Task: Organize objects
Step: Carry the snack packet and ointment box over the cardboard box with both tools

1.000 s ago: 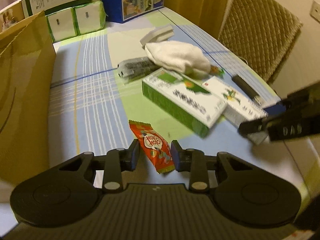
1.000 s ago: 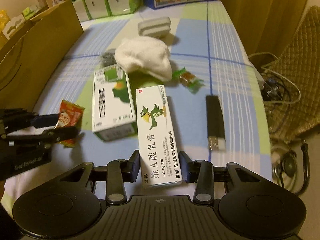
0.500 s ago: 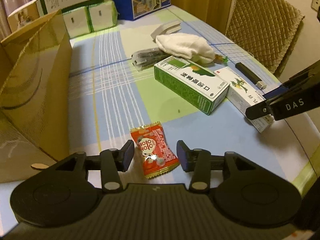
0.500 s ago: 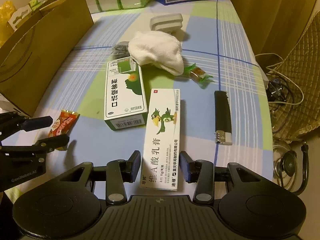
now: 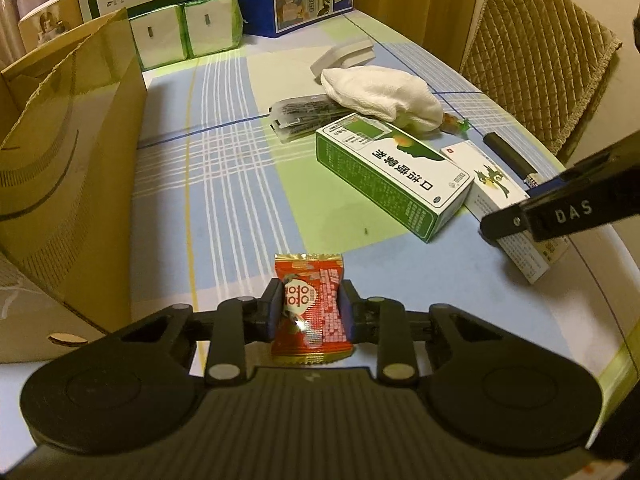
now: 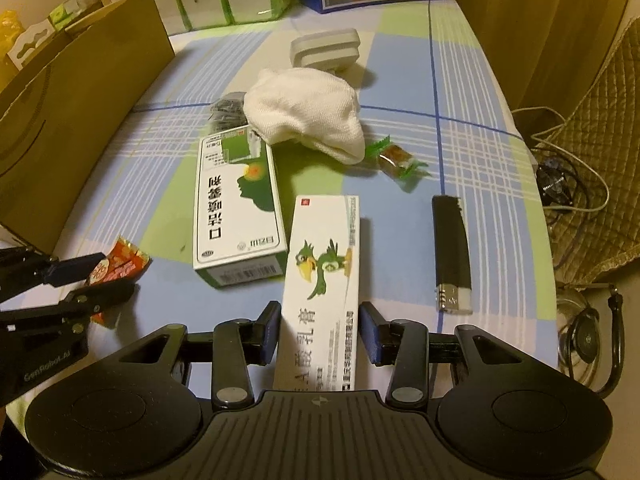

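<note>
A red snack packet [image 5: 308,280] sits between the pads of my left gripper [image 5: 308,308], which is shut on it low over the tablecloth. The right wrist view shows that packet [image 6: 120,262] in the left gripper [image 6: 114,274] at the left edge. A long white ointment box with a green parrot [image 6: 324,264] lies flat on the table. My right gripper [image 6: 320,336] is open and straddles the box's near end, pads close to its sides. Beside it lies a green-and-white medicine box [image 6: 236,216].
A tall cardboard box [image 5: 68,152] stands on the left. Farther back lie a white cloth [image 6: 304,116], a sachet pack [image 5: 304,116], a green-wrapped candy [image 6: 396,160], a black lighter [image 6: 450,252] and a grey case [image 6: 326,46]. A padded chair [image 5: 536,52] is past the right edge.
My left gripper's fingers have shut on the red snack packet, which lay loose between them before. My right gripper has slid further along the white ointment box.
</note>
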`<act>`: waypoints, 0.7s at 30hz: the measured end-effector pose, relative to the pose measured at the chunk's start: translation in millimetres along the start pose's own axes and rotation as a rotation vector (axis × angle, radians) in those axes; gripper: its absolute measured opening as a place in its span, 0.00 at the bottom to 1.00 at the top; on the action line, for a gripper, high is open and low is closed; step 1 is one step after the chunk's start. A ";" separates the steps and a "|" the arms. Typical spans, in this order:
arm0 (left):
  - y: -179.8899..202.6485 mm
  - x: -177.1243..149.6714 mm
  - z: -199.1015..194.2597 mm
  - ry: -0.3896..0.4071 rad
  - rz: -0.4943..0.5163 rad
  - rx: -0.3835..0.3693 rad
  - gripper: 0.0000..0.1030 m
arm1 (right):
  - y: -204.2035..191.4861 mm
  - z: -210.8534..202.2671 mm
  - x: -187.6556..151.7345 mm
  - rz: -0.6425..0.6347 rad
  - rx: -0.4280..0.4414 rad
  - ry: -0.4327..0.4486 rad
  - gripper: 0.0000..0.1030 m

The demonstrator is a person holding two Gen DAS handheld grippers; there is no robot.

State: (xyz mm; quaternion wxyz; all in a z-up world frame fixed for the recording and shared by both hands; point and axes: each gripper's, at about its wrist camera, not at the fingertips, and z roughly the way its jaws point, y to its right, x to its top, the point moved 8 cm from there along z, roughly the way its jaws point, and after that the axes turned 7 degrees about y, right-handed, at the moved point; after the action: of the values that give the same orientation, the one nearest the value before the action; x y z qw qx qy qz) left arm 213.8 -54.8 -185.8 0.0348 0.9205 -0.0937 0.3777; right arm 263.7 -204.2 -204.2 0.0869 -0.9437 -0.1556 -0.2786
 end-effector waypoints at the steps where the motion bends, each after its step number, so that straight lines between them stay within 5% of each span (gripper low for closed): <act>1: -0.1 -0.3 -0.3 0.000 0.001 0.000 0.24 | -0.3 -0.1 -0.1 -0.008 -0.007 -0.003 0.35; 21: 1.6 20.9 -77.1 0.095 -0.042 -0.035 0.23 | -29.9 -104.5 17.4 0.081 -0.010 0.194 0.34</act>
State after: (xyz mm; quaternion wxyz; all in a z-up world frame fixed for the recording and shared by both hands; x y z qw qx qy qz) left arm 174.9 -49.0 -116.3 0.0635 0.9025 -0.0791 0.4186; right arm 215.2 -198.1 -105.6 0.1080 -0.9182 -0.1068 -0.3658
